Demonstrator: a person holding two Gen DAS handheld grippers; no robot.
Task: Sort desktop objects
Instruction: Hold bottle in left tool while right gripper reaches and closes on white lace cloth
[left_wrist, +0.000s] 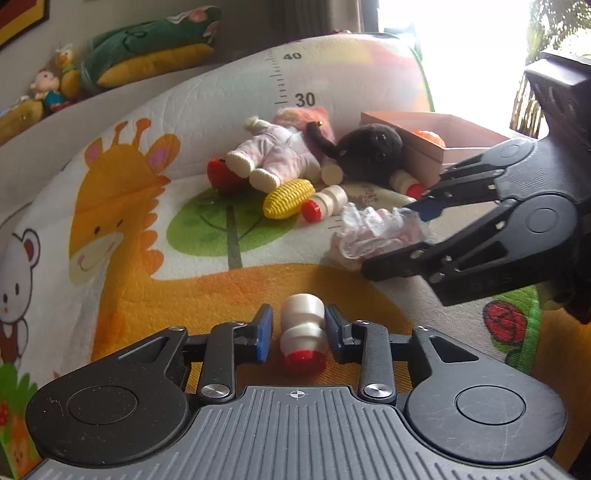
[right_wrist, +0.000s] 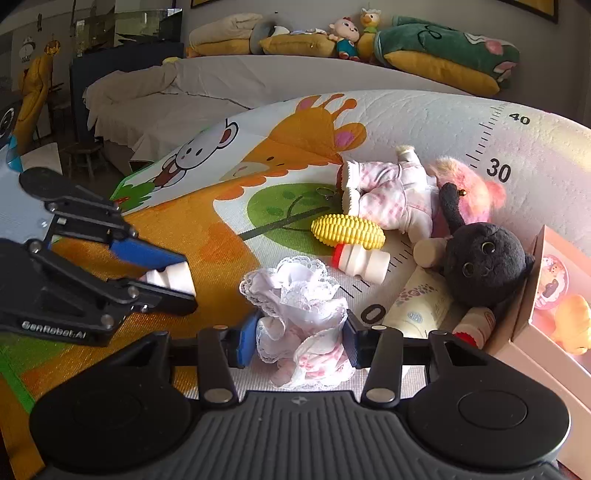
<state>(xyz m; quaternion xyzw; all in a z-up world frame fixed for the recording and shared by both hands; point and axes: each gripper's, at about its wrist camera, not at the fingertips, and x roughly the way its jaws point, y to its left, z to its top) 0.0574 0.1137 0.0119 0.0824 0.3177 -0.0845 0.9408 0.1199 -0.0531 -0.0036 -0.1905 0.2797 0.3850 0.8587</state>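
Bottles, plush toys and a plastic corn cob lie scattered on a cartoon play mat (left_wrist: 122, 206) printed with a giraffe, a bear and a ruler scale.

The left tongs (left_wrist: 298, 334) sit low at the near edge of the mat. A small white bottle (left_wrist: 303, 338) with a red cap lies between their blue pads (left_wrist: 264, 334), cap toward the camera. Narrow gaps show on both sides of it in the left wrist view, so the pads bracket the bottle closely; in the right wrist view they look pressed on it, and I cannot tell whether the grip is firm.

The right tongs (right_wrist: 299, 339) are at the crumpled lace cloth (right_wrist: 299, 314), white with pink patches. The cloth fills the space between both pads and bulges above and below them, so these tongs are closed on it, at a medium width. In the left wrist view the cloth (left_wrist: 376, 232) lies to the right, beyond the bottle.

Farther off, the yellow corn (right_wrist: 347, 230) lies just beyond the cloth, touching a second white bottle (right_wrist: 360, 263). Behind the corn lies a doll (right_wrist: 391, 192) in pink checked clothes beside a pink plush (right_wrist: 469, 192). A black plush (right_wrist: 484, 264) leans against a pink box (right_wrist: 532, 325) at the far right, with a cream tube (right_wrist: 421, 302) and another bottle (right_wrist: 474, 326) under it. A red toy (left_wrist: 223, 175) lies left of the doll's feet.
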